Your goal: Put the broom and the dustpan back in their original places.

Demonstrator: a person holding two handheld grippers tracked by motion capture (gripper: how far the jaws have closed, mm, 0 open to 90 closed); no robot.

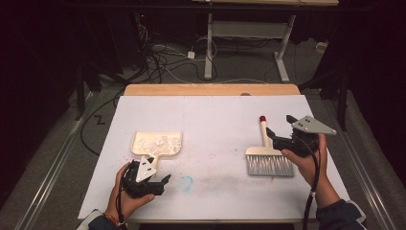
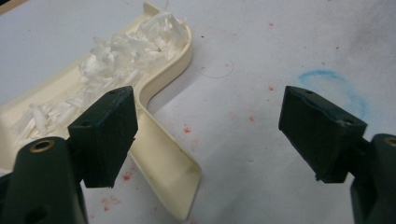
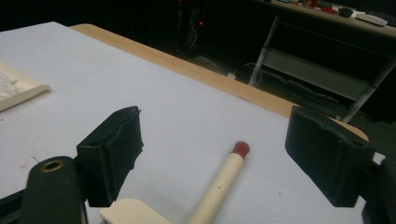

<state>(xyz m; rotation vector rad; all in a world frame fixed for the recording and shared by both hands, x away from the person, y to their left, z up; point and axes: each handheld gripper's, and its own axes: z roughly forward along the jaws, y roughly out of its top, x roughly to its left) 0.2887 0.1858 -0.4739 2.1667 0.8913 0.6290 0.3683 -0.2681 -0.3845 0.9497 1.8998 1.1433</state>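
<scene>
A cream dustpan holding white shreds lies at the left of the white sheet, its handle pointing toward the person. My left gripper is just near of that handle and stands open, with nothing between its pads; the handle runs under the left jaw. At the right, a hand brush lies flat, its cream handle ending in a red tip. My right gripper hovers by the handle, open, its pads clear of the wood below.
A white sheet covers the wooden table. A blue chalk ring and red specks mark the sheet near the left gripper. Beyond the far edge are cables and a desk frame on the floor.
</scene>
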